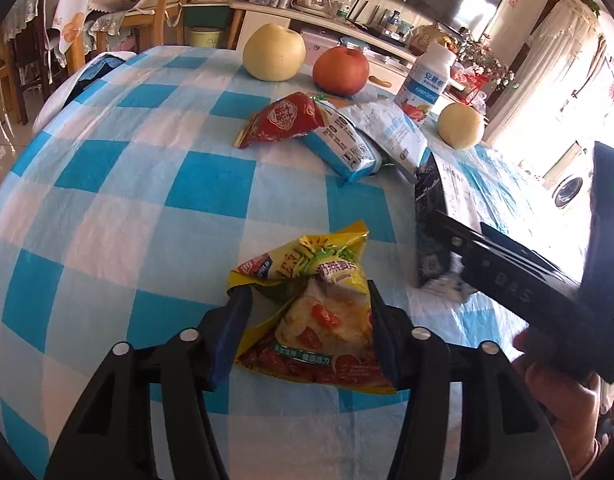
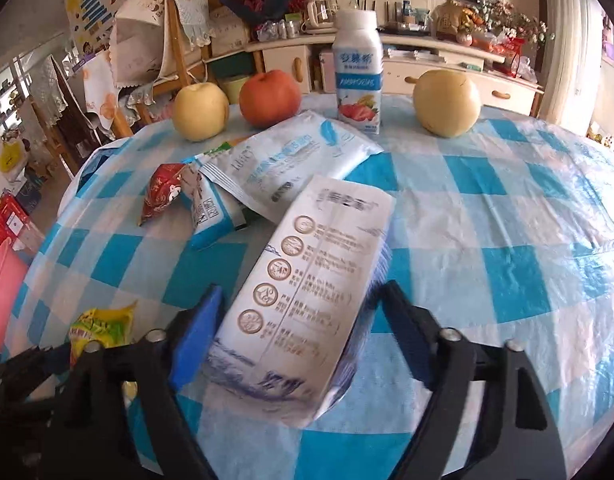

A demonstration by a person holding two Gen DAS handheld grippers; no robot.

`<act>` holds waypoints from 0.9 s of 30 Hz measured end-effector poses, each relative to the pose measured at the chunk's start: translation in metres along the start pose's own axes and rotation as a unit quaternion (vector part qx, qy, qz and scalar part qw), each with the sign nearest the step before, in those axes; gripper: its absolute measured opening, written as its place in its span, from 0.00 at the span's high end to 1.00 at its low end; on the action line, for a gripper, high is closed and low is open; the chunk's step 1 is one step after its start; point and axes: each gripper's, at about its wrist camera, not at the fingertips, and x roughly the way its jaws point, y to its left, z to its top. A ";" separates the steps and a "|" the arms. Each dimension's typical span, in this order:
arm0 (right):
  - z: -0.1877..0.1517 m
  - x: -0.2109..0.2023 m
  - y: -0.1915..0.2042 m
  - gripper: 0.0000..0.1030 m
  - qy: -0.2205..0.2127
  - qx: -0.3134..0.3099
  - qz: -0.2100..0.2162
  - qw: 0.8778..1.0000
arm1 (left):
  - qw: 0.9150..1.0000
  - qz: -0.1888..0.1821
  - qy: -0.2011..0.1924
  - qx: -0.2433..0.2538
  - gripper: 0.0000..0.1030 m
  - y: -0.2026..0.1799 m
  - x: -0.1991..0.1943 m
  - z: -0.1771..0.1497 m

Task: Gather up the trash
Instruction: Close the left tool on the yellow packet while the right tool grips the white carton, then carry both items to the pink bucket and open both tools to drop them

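Left wrist view is showing the left gripper (image 1: pixel 311 320) pinching a crumpled yellow wrapper (image 1: pixel 319 312) that risks slipping, while the right gripper (image 2: pixel 303 320) is straddling a carton (image 2: pixel 307 292), contact unclear.

Both claws black plastic, left claw (image 1: pixel 307 312) and right claw (image 2: pixel 303 312) with blue pads on fingers, silver round screws at linkage pivots, right claw body embossed lettering, green LED.
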 end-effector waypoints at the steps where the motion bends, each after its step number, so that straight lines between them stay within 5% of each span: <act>1: -0.001 -0.002 -0.001 0.38 -0.001 -0.003 -0.001 1.000 | 1.000 -0.002 0.000 -0.003 0.54 0.001 0.000 0.001; 8: -0.008 -0.022 -0.008 0.50 -0.011 -0.011 0.002 1.000 | 1.000 -0.006 -0.001 -0.022 0.67 0.009 -0.006 0.007; 9: -0.008 -0.028 -0.007 0.72 -0.020 -0.015 0.011 1.000 | 1.000 -0.008 -0.001 -0.027 0.67 0.012 -0.008 0.007; 12: -0.005 -0.039 0.000 0.88 -0.028 -0.033 -0.006 0.999 | 0.999 -0.016 -0.005 -0.044 0.68 0.020 -0.013 0.009; 15: -0.008 -0.039 -0.003 0.84 -0.025 -0.016 -0.009 1.000 | 0.998 -0.018 -0.012 -0.055 0.69 0.025 -0.018 0.011; 17: -0.008 -0.034 -0.006 0.54 -0.019 -0.003 -0.018 1.000 | 0.998 -0.023 -0.017 -0.061 0.69 0.028 -0.023 0.013; 18: -0.008 -0.032 -0.009 0.31 -0.016 0.003 -0.012 1.000 | 0.997 -0.024 -0.022 -0.063 0.69 0.030 -0.027 0.014; 19: -0.009 -0.029 -0.012 0.28 -0.016 0.013 -0.004 1.000 | 0.997 -0.025 -0.025 -0.065 0.69 0.031 -0.029 0.015; 25: -0.011 -0.013 -0.015 0.28 0.004 0.022 -0.004 1.000 | 0.994 -0.028 -0.047 -0.089 0.69 0.048 -0.045 0.024; 27: -0.013 -0.010 -0.011 0.39 0.001 0.002 -0.030 1.000 | 0.994 -0.024 -0.053 -0.097 0.69 0.054 -0.048 0.027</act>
